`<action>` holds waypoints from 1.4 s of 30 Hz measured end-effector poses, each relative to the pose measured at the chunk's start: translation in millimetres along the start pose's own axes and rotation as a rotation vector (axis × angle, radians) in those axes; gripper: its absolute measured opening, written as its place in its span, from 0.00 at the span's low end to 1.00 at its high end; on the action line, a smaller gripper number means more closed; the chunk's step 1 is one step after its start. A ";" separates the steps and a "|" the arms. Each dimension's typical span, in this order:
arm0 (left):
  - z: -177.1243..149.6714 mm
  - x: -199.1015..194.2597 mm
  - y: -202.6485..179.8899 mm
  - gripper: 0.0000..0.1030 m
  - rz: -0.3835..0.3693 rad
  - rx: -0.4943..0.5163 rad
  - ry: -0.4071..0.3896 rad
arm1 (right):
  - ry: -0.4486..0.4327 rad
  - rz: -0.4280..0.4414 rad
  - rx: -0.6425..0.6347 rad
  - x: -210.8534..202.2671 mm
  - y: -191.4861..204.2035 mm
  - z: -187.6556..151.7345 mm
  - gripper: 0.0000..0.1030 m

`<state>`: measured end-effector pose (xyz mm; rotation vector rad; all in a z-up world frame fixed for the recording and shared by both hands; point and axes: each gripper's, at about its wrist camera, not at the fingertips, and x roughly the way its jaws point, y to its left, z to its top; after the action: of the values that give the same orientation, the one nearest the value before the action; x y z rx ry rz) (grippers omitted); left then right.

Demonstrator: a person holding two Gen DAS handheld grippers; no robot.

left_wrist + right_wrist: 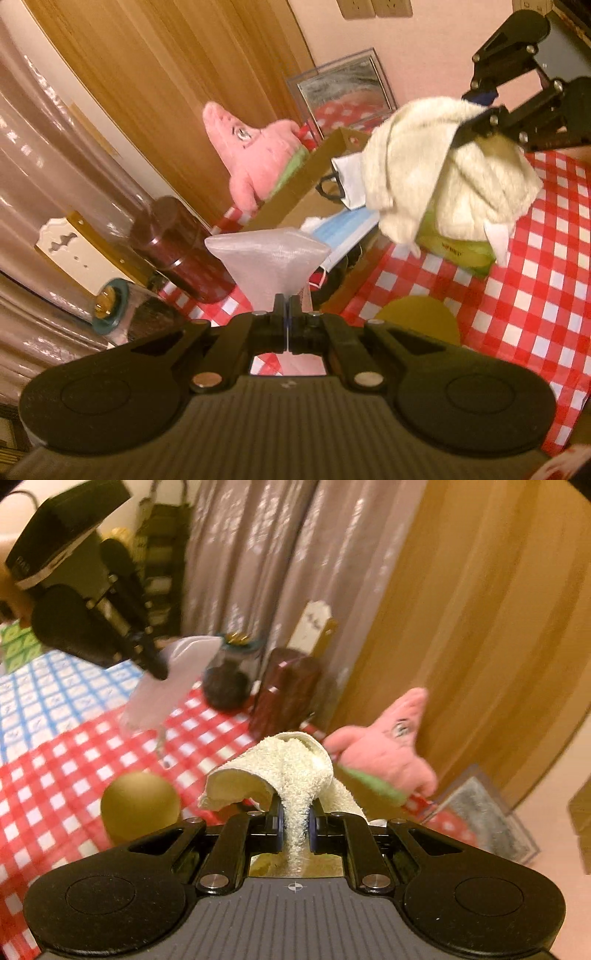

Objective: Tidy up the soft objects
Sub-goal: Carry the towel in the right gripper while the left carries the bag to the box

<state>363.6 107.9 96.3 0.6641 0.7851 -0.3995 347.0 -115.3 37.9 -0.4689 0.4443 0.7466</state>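
In the left wrist view my left gripper (287, 308) is shut on a thin, see-through white mesh pouch (267, 258), held in the air above the red-checked tablecloth (524, 295). At the upper right my right gripper (476, 127) carries a cream terry towel (417, 166), which hangs bunched over an open cardboard box (295, 188). In the right wrist view my right gripper (295, 819) is shut on the towel (291, 768), whose folds drape over the fingers. My left gripper (157, 666) with the pouch (173, 683) is at the upper left.
A pink starfish plush (251, 147) leans behind the box, which holds face masks (343, 229). A green packet (458, 251) lies under the towel. A dark red jar (184, 247), a gold ball (138, 805) and a clear framed panel (343, 88) stand around. Curtain and wooden wall are close behind.
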 end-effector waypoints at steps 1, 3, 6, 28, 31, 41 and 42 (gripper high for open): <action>3.8 -4.0 0.2 0.01 0.004 0.000 -0.007 | -0.006 -0.009 0.008 -3.9 -4.1 1.3 0.12; 10.9 -10.4 -0.8 0.01 0.009 0.003 -0.019 | -0.017 -0.033 0.012 -12.4 -9.5 6.2 0.12; 21.2 -17.2 -2.2 0.01 0.009 0.004 -0.038 | -0.029 -0.061 0.018 -22.5 -17.9 11.6 0.12; 84.1 52.8 -2.4 0.01 0.011 -0.154 -0.055 | -0.018 -0.157 0.162 12.1 -82.7 9.2 0.12; 85.9 65.0 -2.8 0.01 0.012 -0.180 -0.047 | -0.011 -0.153 0.193 19.2 -90.4 7.8 0.12; 84.2 108.3 6.7 0.01 0.014 -0.301 -0.025 | 0.009 -0.146 0.274 50.3 -109.5 0.0 0.12; 84.1 113.0 8.1 0.01 0.010 -0.311 -0.022 | 0.010 -0.146 0.281 54.5 -111.5 -1.0 0.12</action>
<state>484.9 46.7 58.1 0.3721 0.8017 -0.2679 463.3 -158.3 35.0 -0.2381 0.5103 0.5305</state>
